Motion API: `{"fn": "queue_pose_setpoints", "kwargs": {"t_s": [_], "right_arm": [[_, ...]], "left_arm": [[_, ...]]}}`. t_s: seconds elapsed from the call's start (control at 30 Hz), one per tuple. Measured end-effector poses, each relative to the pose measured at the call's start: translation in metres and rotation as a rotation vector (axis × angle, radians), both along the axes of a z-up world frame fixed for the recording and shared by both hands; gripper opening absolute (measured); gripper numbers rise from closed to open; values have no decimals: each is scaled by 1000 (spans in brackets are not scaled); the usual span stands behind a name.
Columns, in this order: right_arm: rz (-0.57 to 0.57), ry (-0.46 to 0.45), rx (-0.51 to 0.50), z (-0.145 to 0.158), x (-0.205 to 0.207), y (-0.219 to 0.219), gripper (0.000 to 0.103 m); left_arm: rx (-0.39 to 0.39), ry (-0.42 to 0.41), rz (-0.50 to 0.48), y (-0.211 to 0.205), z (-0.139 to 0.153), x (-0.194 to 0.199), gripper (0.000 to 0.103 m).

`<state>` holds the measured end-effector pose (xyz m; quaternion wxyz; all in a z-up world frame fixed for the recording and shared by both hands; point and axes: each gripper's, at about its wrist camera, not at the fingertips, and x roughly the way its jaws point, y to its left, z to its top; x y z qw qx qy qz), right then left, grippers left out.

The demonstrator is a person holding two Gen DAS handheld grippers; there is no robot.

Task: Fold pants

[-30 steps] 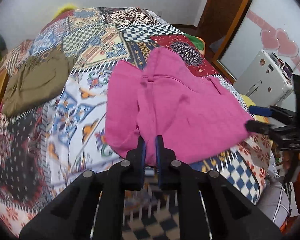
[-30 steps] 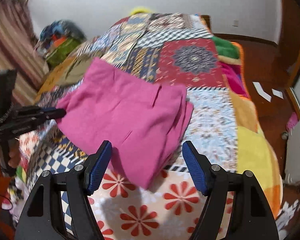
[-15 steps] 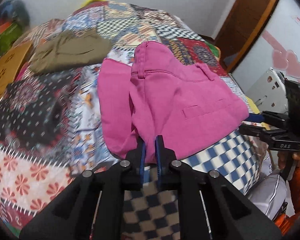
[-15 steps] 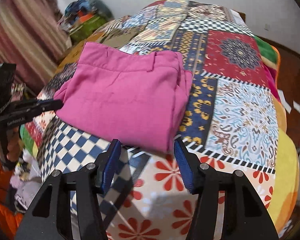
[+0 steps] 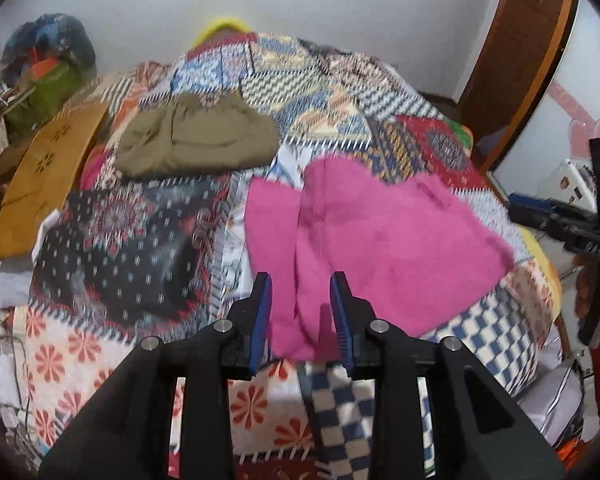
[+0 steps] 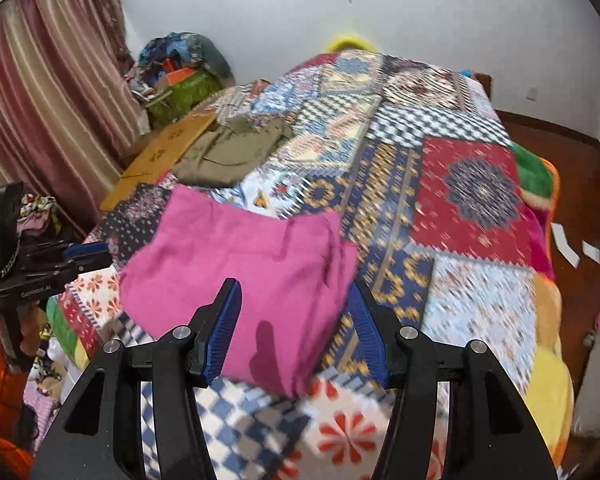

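- pink pants [image 5: 380, 236] lie folded into a compact wad on the patchwork bed quilt [image 5: 140, 240], near its front edge, layers uneven at the left side.
- left gripper [image 5: 302, 312]: fingers [image 5: 262, 312] parting, a narrow gap, nothing clamped; the pants' near corner lies below, at 12 o'clock.
- right gripper [image 6: 296, 336]: fingers [image 6: 224, 328] about half apart, empty, above the pants' near corner [image 6: 260, 280].
- olive garment [image 5: 196, 142] lies at 10 o'clock from the pants, well apart.

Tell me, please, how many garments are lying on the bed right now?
2. The pink pants lie folded near the bed's near edge; the olive garment lies farther back, toward the headboard side. Others may be hidden outside the views.
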<state>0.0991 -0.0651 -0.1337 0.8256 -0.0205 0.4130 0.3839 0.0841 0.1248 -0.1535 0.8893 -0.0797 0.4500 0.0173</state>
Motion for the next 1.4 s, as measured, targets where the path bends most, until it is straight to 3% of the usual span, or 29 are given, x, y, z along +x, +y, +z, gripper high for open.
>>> {"fn": "queue_pose_setpoints", "kwargs": {"t_s": [0.07, 0.1, 0.13, 0.2, 0.33, 0.4, 0.6, 0.77, 0.93, 1.1, 1.17, 1.23, 1.37, 1.4], "right_arm": [[47, 4, -1, -2, 2, 15, 51], [69, 7, 2, -3, 3, 21, 44], [88, 15, -2, -5, 4, 27, 39], [126, 34, -18, -12, 8, 39, 31], [136, 121, -59, -40, 22, 53, 31], [122, 135, -65, -53, 27, 54, 28], [72, 119, -73, -43, 36, 41, 28], [24, 86, -51, -27, 31, 22, 31], [48, 89, -141, -53, 15, 28, 30], [-35, 117, -107, -51, 23, 5, 35], [-60, 89, -125, -42, 24, -1, 36], [-79, 55, -140, -34, 22, -5, 37], [-75, 27, -119, -20, 18, -3, 39], [-73, 27, -117, -19, 18, -1, 42]], "left_arm": [[-23, -20, -24, -3, 5, 11, 30], [-37, -28, -41, -6, 6, 17, 28], [-50, -34, -59, -10, 7, 21, 19], [-67, -31, -111, -21, 5, 35, 15], [-7, 7, -132, -38, -19, 65, 15], [-32, 40, -99, -29, -34, 77, 15], [-125, 108, 4, 8, -67, 90, 8], [-59, 102, 7, 2, -69, 86, 8], [-35, 102, 4, -1, -72, 82, 8], [16, 118, -23, -7, -69, 80, 9], [33, 124, -26, -7, -65, 77, 10], [42, 117, -4, -2, -59, 73, 28], [3, 61, 45, 14, -41, 57, 48], [-5, 49, 59, 19, -36, 52, 57]]}}
